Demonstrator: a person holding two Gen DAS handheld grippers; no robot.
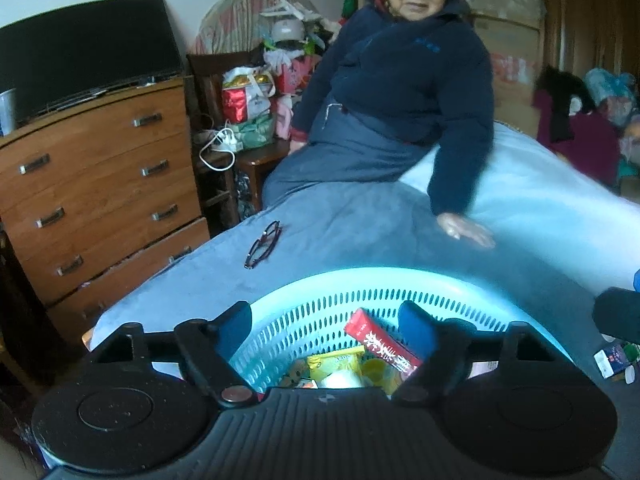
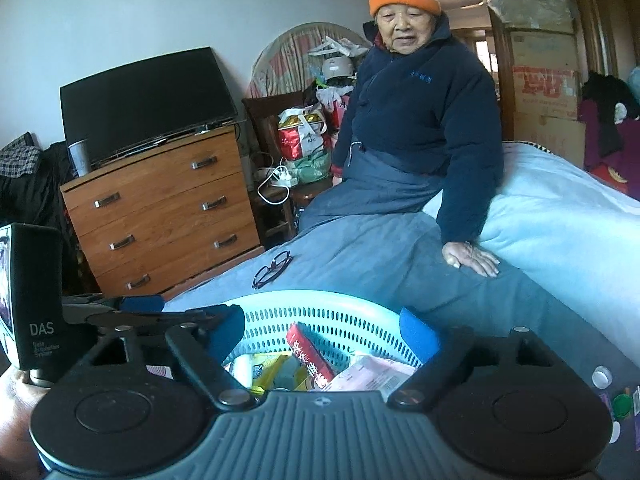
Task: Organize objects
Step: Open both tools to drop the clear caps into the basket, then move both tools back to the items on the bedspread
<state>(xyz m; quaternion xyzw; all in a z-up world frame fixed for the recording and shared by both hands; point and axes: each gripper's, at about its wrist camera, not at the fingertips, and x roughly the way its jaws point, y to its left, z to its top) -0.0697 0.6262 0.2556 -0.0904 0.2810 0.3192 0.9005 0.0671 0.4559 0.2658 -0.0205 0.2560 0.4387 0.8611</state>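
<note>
So both claws — left gripper (image 1: 326,320) and right gripper (image 2: 320,326) — hang open and empty over the basket (image 1: 460,280), meaning next up is probably grabbing the glasses (image 1: 263,244).

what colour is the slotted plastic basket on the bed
The slotted plastic basket is light turquoise blue, clearest in the right wrist view.

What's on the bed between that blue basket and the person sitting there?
A folded pair of glasses lies on the blanket, apart from the basket. The person's hand rests there too. Both wrist views show this.
</note>
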